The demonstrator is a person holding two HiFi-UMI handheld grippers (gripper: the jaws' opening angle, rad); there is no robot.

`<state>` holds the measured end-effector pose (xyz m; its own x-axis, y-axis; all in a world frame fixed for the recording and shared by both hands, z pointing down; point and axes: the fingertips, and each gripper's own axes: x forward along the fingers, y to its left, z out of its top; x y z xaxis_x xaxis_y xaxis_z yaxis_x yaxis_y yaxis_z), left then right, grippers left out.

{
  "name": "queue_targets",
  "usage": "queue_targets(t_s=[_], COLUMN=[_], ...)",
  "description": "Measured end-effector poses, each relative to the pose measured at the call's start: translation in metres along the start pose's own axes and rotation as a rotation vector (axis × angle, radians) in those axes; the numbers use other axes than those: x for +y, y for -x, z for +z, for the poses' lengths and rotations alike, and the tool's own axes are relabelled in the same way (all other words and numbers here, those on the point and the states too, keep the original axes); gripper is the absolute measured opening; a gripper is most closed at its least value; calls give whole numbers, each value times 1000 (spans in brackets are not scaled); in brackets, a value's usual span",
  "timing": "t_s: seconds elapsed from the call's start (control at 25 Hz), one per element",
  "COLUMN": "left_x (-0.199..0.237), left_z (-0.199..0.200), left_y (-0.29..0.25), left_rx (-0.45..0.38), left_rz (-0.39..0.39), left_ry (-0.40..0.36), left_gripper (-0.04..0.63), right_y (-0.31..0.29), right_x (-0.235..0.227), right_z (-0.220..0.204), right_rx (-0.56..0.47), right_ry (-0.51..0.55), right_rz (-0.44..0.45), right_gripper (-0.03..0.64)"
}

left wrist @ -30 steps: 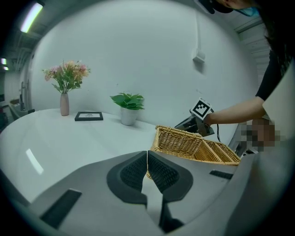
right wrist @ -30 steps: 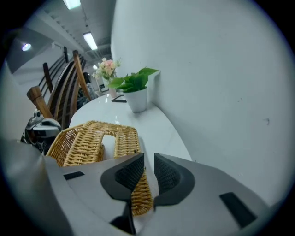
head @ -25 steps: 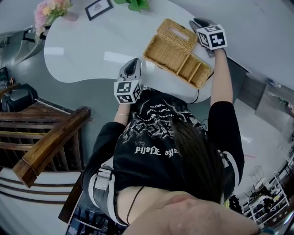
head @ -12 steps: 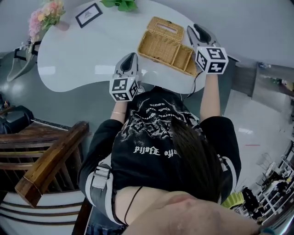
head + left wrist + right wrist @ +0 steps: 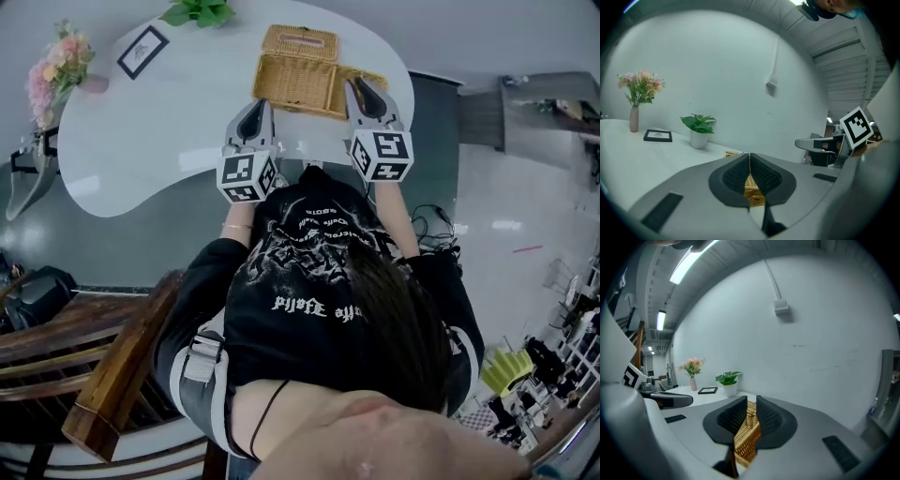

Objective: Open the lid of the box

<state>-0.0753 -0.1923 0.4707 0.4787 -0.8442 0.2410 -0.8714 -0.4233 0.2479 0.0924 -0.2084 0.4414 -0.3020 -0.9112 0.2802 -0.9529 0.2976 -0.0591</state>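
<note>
The wicker box [image 5: 289,82] stands at the far side of the white table [image 5: 141,131] with its lid [image 5: 300,41] folded back and the inside showing. My left gripper [image 5: 257,107] hangs over the table just short of the box's near side, shut and empty. Above the box's right near part my right gripper [image 5: 362,88] hovers, its jaws closing with a narrow gap left and nothing pressed between them. The box's weave [image 5: 747,437] shows through the gap of the right gripper [image 5: 751,401]. A strip of wicker [image 5: 752,190] shows below the left gripper [image 5: 749,154].
On the far left of the table stand a vase of flowers [image 5: 52,70], a framed picture [image 5: 142,51] and a potted plant [image 5: 199,11]. A wooden stair rail [image 5: 122,366] lies behind me on the left. A plain wall rises beyond the table.
My right gripper has come away from the box's far right end and back to its near side. The left gripper has moved forward over the table. My view has swung right.
</note>
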Motion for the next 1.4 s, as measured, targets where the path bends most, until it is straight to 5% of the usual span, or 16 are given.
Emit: queue_targets(t_s=[0.4, 1.4], left_x=[-10, 1], left_z=[-2, -9], left_y=[0, -2], left_rx=[-3, 32], left_rz=[-31, -3], left_ry=[-14, -23], left_gripper=[25, 25], right_y=[19, 2], right_x=[20, 29], right_z=[-30, -36], right_rx=[3, 26], right_ry=[36, 33], right_rz=[-66, -3], right_gripper=[26, 26])
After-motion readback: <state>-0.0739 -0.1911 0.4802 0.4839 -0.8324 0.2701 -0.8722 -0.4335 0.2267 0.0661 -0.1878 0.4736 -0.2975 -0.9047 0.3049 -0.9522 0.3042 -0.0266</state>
